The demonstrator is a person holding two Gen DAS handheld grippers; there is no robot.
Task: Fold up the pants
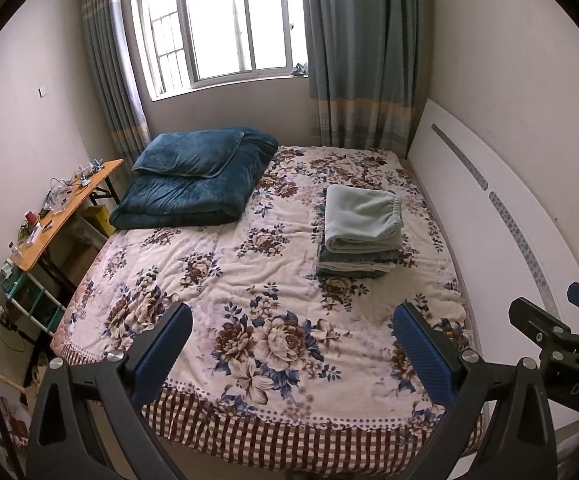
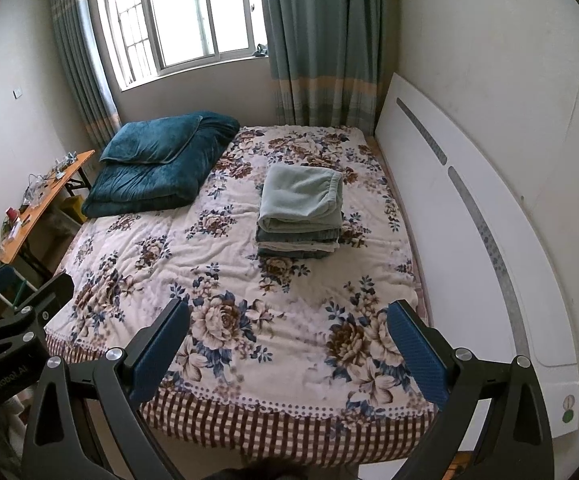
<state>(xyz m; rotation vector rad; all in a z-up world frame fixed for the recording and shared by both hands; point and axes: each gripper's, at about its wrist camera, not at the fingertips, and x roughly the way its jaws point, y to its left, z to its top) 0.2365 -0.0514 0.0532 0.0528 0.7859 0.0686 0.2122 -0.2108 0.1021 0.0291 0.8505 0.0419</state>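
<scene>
Bed (image 1: 273,264) under a floral cover fills the left wrist view, seen from above its near end, where a checked band runs along the lower part of the frame. The left tool (image 1: 291,350) hangs over that near end, level and aimed along the bed toward the window (image 1: 225,24) at the top, its blue-padded fingers (image 1: 165,350) spread wide with nothing between them. The folded pants (image 1: 363,218), pale green, lie on top of a small stack of folded clothes (image 1: 355,264) right of centre, well apart from the tool. A dark teal folded quilt (image 1: 197,180) sits at the upper left of the bed, and a cluttered wooden counter (image 1: 61,212) stands along the left edge. Part of the right tool (image 1: 545,328) shows at the lower right edge. In the right wrist view the right tool (image 2: 289,348) takes the same pose over the near end of the bed (image 2: 229,256), fingers (image 2: 417,354) wide apart and empty; the pants (image 2: 301,196) lie at centre frame atop the stack (image 2: 297,246), far from it. The white headboard (image 2: 469,208) runs down the right side, and the left tool (image 2: 21,304) shows at the lower left edge.
</scene>
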